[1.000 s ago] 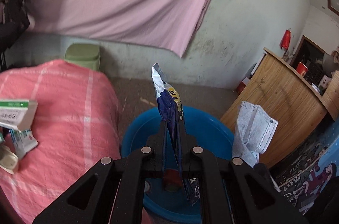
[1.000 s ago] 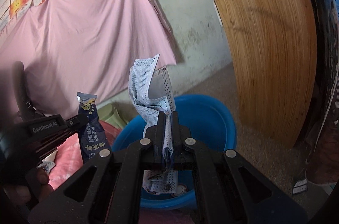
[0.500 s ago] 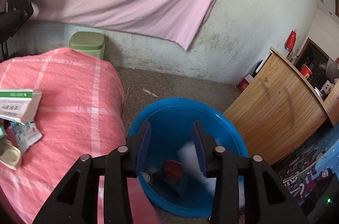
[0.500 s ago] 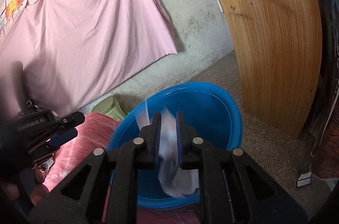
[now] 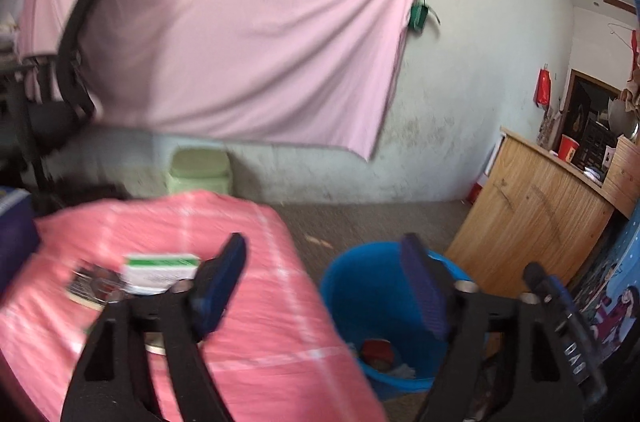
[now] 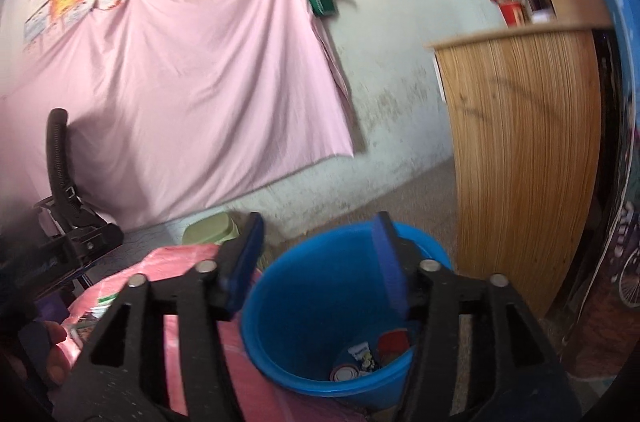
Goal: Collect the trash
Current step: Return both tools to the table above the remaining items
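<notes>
The blue bucket (image 5: 352, 298) stands on the floor beside the pink-clothed table (image 5: 256, 354). In it lie a red piece (image 6: 394, 342), a can (image 6: 344, 374) and a dark wrapper (image 6: 362, 354). My left gripper (image 5: 322, 250) hangs above the table's edge and the bucket; its jaws are opening with nothing between them. My right gripper (image 6: 318, 226) hovers over the bucket (image 6: 288, 322); its jaws are opening too and hold nothing. A green-and-white box (image 5: 160, 264) and other blurred scraps (image 5: 90, 288) lie on the table.
A wooden counter (image 5: 532, 210) stands right of the bucket. A green stool (image 5: 198, 170) sits by the wall under a hung pink sheet (image 5: 240, 42). A black office chair (image 5: 68, 70) is at far left. A person's hand (image 6: 56, 350) holds the left gripper.
Both grippers opened: the dark wrapper left the left one and the face mask left the right one, both falling into the bucket. Both rose, and the left view swung left toward the table.
</notes>
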`<state>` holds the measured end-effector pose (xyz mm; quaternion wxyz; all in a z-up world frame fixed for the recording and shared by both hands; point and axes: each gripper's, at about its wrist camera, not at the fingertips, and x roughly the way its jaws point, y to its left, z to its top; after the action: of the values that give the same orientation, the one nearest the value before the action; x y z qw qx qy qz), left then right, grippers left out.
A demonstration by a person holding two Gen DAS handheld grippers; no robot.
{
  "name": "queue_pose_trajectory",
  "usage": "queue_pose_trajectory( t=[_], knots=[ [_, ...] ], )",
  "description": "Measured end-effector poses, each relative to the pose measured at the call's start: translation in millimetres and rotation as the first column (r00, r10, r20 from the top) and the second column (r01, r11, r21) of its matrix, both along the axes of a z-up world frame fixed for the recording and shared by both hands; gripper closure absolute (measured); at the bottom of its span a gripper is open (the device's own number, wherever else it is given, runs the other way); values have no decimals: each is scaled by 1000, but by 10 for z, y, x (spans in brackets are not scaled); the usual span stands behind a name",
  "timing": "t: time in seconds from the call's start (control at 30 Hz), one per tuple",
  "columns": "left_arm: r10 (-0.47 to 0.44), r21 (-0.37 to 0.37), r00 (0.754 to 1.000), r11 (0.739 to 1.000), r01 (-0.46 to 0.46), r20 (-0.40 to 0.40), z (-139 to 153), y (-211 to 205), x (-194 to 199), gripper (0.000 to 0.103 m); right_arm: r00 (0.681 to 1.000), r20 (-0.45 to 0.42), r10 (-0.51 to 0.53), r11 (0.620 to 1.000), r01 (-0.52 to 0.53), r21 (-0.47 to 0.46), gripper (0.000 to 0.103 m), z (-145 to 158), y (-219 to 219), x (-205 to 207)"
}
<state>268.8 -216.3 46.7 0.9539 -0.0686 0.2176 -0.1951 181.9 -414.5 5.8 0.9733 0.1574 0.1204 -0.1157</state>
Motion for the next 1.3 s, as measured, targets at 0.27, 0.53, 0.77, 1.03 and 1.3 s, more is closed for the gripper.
queue_pose_trajectory(
  t=[0.27,0.53,0.77,1.03,1.3],
  knots=[
    [134,-63,976,990,-124,172,241,782,-462,2,989,132,63,996,-55,-71,0,443,503,-252],
    [249,-81,926,969,-235,283,293,1488,-776,2,957,249,152,983,-120,-138,0,677,1037,-443],
    [306,-54,902,951,-304,304,78,1905,-807,2,927,295,231,959,-167,-227,0,694,1468,-427],
    [322,-23,938,946,-322,131,-318,2074,-489,2,924,175,340,925,-295,-240,0,524,1748,81],
    [339,-51,939,938,-342,-62,-536,2069,-86,2,941,-167,293,918,-326,-224,0,105,1805,732]
  ],
)
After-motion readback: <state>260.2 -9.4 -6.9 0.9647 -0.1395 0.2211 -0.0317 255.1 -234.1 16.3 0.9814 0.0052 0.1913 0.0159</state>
